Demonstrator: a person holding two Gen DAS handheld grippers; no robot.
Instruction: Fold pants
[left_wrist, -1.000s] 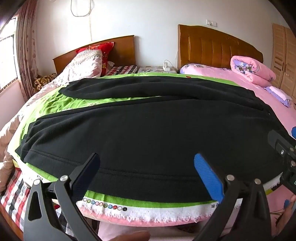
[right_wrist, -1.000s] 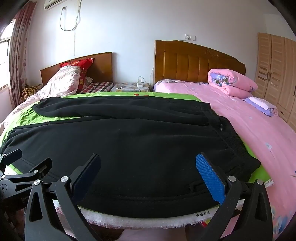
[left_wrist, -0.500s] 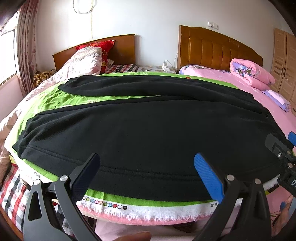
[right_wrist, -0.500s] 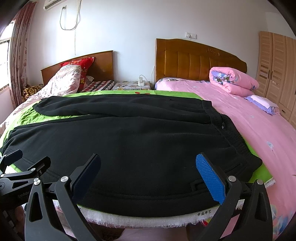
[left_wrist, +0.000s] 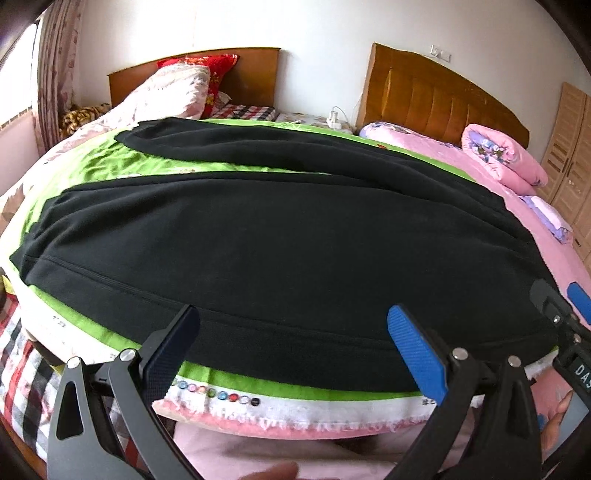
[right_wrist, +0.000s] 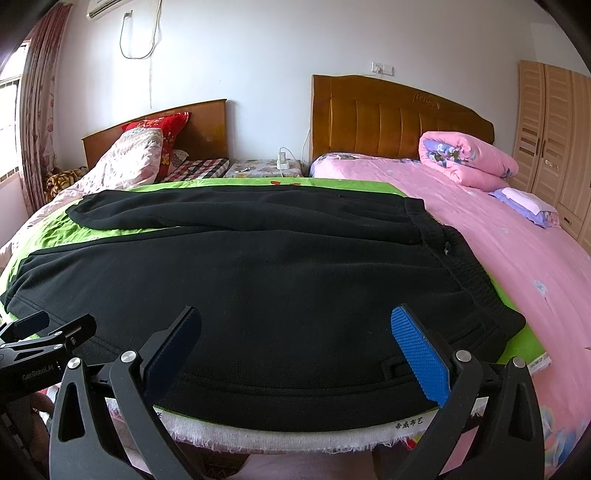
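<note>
I have the pants (left_wrist: 288, 236) spread flat across the green sheet (left_wrist: 92, 166) on the bed (right_wrist: 535, 266), waistband (right_wrist: 465, 280) to the right, leg ends to the left, with the far leg angled away from the near one. Nothing is folded yet, so I judge this the opening step: reaching for the near edge.

My left tool (left_wrist: 295, 332) hovers just short of the near leg seam, spread wide and empty. My right tool (right_wrist: 299, 332) hangs near the waistband corner, also wide apart and holding nothing (each tool shows at the edge of the other's view).

Next I would need to lower both onto the near edge, pinch the cloth only, not the sheet beneath, and carry it over the far leg.

No containers in sight; the far wardrobe (right_wrist: 550, 125) has its doors closed, contents hidden.
</note>
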